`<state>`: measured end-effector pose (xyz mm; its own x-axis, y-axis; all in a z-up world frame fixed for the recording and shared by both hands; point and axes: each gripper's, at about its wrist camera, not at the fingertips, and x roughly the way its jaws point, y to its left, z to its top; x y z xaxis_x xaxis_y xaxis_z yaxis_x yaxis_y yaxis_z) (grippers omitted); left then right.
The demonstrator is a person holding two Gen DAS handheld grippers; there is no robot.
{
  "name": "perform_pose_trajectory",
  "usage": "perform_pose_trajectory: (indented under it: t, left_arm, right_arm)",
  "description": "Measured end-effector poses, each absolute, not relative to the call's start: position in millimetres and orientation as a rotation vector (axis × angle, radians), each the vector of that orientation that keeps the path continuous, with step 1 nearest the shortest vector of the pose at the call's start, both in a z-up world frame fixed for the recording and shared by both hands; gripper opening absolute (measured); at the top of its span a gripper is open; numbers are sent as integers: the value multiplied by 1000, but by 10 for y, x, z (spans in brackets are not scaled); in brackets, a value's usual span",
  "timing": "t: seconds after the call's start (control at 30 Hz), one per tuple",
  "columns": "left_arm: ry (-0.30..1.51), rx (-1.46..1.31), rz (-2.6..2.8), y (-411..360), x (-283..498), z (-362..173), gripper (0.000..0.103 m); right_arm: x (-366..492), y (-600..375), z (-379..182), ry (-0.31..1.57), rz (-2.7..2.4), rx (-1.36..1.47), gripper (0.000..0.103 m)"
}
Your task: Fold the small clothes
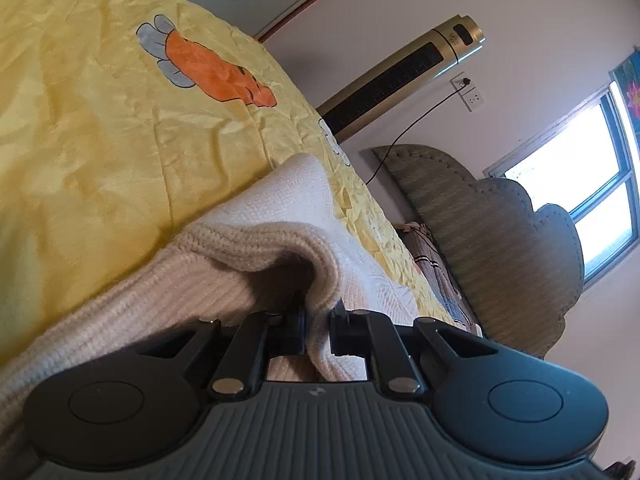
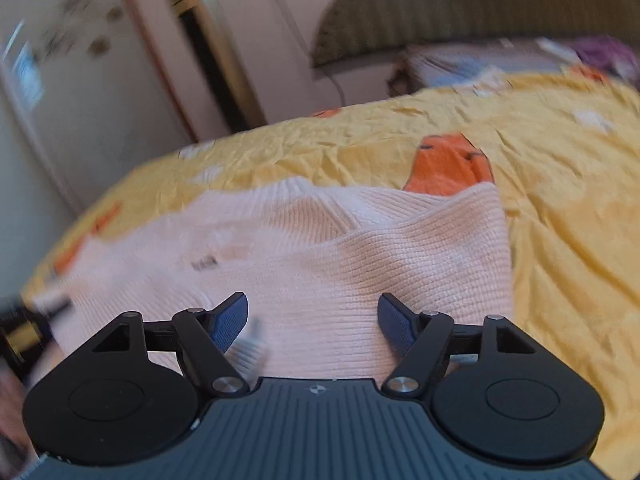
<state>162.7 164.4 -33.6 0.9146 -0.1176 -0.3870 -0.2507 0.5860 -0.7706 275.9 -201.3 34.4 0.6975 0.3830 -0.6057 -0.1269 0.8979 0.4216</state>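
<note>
A small cream knitted sweater (image 2: 320,248) lies spread on a yellow bedspread (image 2: 560,200) printed with orange carrots. In the left wrist view my left gripper (image 1: 318,334) is shut on a ribbed edge of the sweater (image 1: 256,248), which bunches up in a fold right in front of the jaws. In the right wrist view my right gripper (image 2: 313,322) hovers just over the sweater's near part with its blue pads (image 2: 230,326) wide apart and nothing pinched between them. A grey label tag (image 2: 250,350) shows by the left pad.
The bed's padded grey headboard (image 1: 500,240) and a tall gold tower fan (image 1: 404,76) stand by the wall, with a cable running to a socket (image 1: 466,82). A window (image 1: 592,184) is at the right. Pillows and loose items (image 2: 520,60) lie at the bed's head.
</note>
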Motion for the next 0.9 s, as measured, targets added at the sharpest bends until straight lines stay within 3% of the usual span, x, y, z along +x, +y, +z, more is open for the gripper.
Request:
perform_pose_trajectory:
  t: [0.1,0.2,0.4,0.43,0.57,0.6,0.63,0.73,0.9]
  left_arm:
    - [429,-968,74,1662,1624,-350,11]
    - [433,-978,71,1671,1621,-357,11]
    - [434,-982,75,1668,1624,-364,11]
    - [434,-981,75,1668,1622,-364,11]
    - [435,-981,78,1667,1628,-367,12]
    - [436,-980,79,1665,1630,-367,12]
    - [436,-978,79,1661,1630,-368,12]
    - [434,-979,77,1658,1627,-368,13]
    - [431,-951,60,1614,1643,-350,22]
  right_arm:
    - [2709,-2074,388,807,390,608,77]
    - [2746,-1958,252,964,419,663,73]
    - [2727,-1873,157,988,477,819,64]
    - [2728,-1802,143,1012,493,809,58]
    - [2675,-1514,192,1011,497,637,52]
    - [2673,-1504,210,1005,476,612,35]
    - [2681,-1509,216,1003,449,586,10]
    - [2700,-1604,237,979,431,586,11]
    - [2687,-1858,774,770,491,678,10]
